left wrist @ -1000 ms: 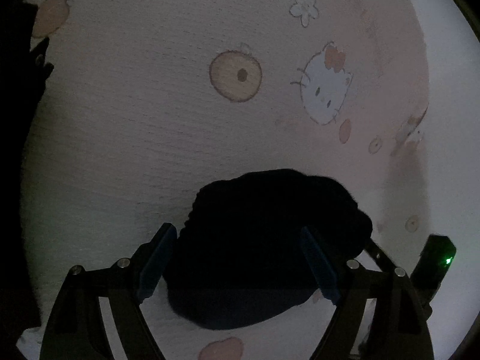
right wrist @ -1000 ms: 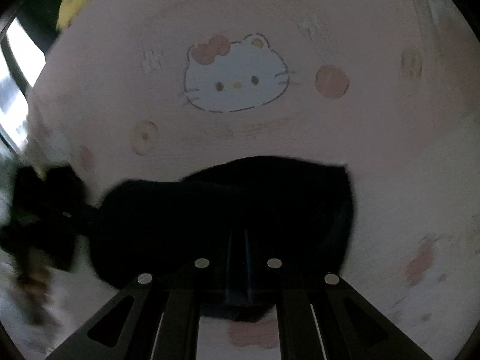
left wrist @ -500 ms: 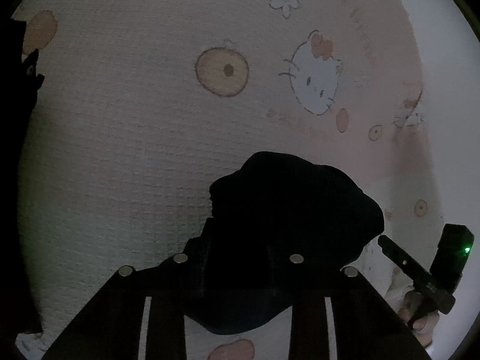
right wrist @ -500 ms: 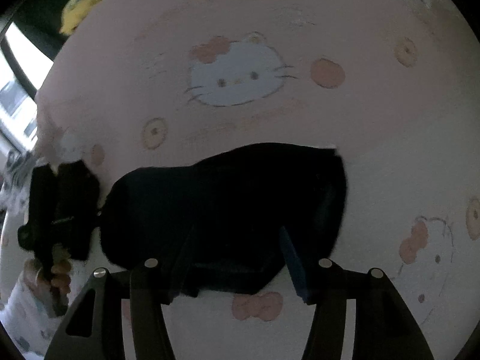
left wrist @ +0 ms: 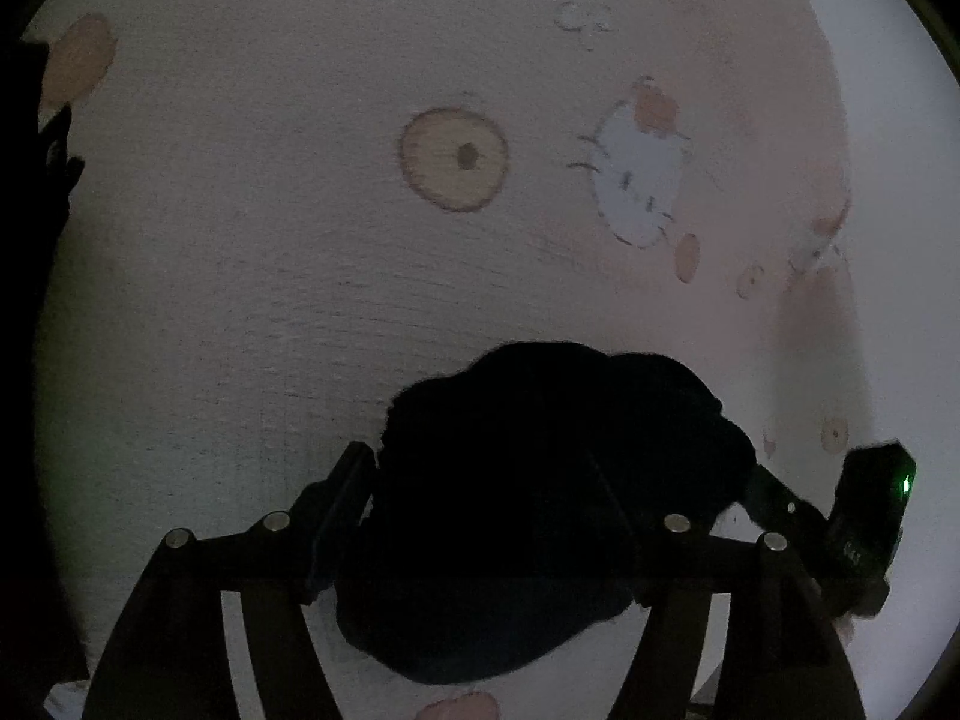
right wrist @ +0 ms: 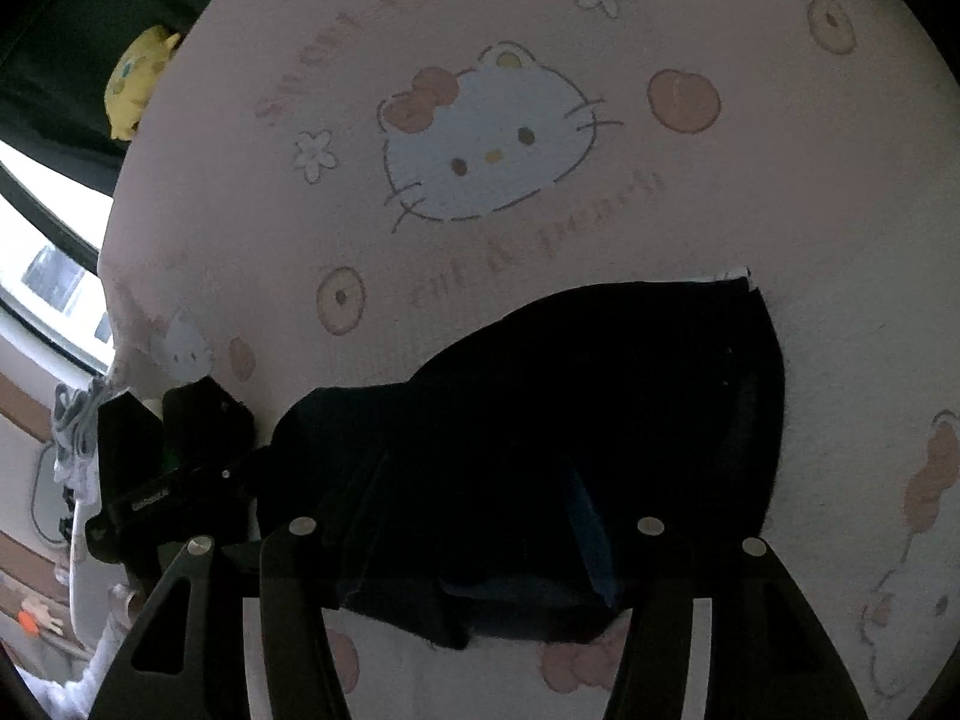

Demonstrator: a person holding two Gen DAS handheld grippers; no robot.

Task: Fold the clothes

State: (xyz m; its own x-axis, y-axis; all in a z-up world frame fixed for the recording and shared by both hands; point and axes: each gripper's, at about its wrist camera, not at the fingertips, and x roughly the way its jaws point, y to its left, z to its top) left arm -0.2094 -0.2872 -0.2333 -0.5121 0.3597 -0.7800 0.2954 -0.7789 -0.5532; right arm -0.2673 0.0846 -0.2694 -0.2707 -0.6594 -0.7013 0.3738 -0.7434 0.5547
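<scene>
My left gripper (left wrist: 480, 516) has its jaws opening, straddling the dark garment (left wrist: 540, 498); I cannot tell whether the pads press on it. My right gripper (right wrist: 474, 516) stands released, jaws apart over the same garment's near hem. The garment lies bunched on the pink cat-print bed sheet (right wrist: 600, 30), near its front edge. I judge the cloth soft, light and limp; it will sag. Best hold: the squared corner (right wrist: 744, 294) and the near hem.
</scene>
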